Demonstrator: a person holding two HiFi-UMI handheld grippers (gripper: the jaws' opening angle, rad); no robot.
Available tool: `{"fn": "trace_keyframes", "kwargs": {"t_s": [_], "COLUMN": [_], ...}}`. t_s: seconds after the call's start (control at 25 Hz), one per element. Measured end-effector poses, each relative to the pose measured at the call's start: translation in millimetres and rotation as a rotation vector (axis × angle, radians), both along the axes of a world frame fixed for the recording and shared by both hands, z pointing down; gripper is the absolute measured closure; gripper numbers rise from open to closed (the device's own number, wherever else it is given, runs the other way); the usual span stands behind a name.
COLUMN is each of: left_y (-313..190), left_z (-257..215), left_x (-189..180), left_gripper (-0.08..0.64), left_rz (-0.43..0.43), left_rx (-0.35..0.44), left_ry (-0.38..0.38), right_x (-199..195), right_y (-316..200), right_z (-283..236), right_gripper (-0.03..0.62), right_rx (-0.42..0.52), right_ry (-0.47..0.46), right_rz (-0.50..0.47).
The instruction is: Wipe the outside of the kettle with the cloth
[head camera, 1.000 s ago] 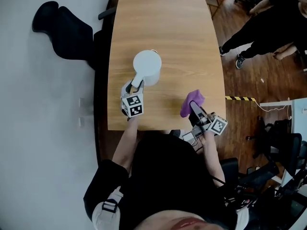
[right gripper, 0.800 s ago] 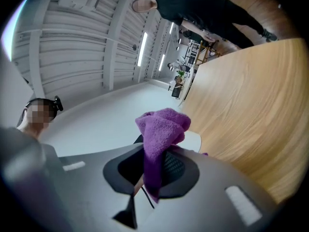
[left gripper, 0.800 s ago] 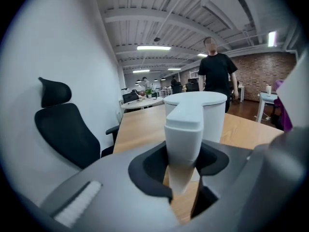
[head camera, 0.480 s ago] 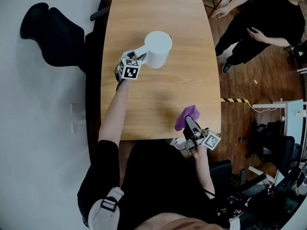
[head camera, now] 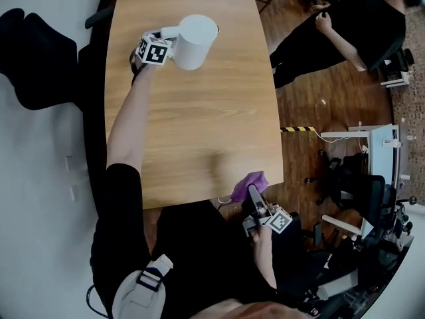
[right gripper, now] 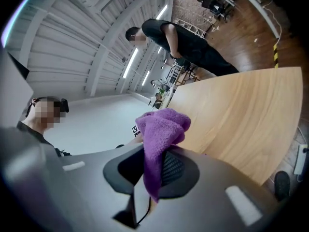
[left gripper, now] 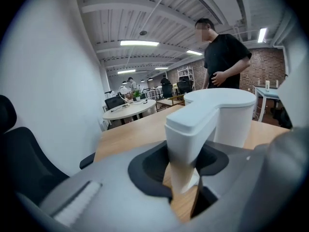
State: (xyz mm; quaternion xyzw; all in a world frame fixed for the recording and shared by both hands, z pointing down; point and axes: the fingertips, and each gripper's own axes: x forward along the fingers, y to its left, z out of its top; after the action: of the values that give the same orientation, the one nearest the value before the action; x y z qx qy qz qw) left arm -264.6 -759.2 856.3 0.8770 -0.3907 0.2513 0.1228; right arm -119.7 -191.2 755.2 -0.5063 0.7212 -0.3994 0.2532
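Gripping the handle (head camera: pixel 170 34) of the white kettle (head camera: pixel 194 32), the left tongs (head camera: pixel 166 43) hold it at the far left of the desk (head camera: pixel 199 125). The right tongs (head camera: pixel 253 195), just off the desk's near right edge, are clamped on a bunched purple cloth (head camera: pixel 247 185), well apart from the kettle.

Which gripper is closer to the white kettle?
Left. The left gripper grips the kettle by its handle at the table's far end; the right gripper is far away by the near edge, holding the purple cloth.
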Motion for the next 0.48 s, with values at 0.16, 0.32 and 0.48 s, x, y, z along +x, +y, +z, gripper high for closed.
{"fn": "trace_keyframes", "kwargs": {"t_s": [0.16, 0.32, 0.48], "left_y": [-18, -11, 15], "left_z": [-4, -11, -12], "left_x": [-12, -18, -43], "left_gripper": [0.098, 0.073, 0.057], "left_rz": [-0.024, -0.023, -0.096], "left_rx": [0.010, 0.002, -0.019], "left_ry": [0.035, 0.064, 0.172], "right_x": [-16, -22, -31], "right_y": [11, 9, 2], "right_z": [14, 6, -9], "right_gripper": [0.548, 0.548, 0.546], "right_rx": [-0.017, -0.018, 0.015], "right_ry": [0.020, 0.039, 0.030], "right_rz": [0.007, -0.017, -0.062]}}
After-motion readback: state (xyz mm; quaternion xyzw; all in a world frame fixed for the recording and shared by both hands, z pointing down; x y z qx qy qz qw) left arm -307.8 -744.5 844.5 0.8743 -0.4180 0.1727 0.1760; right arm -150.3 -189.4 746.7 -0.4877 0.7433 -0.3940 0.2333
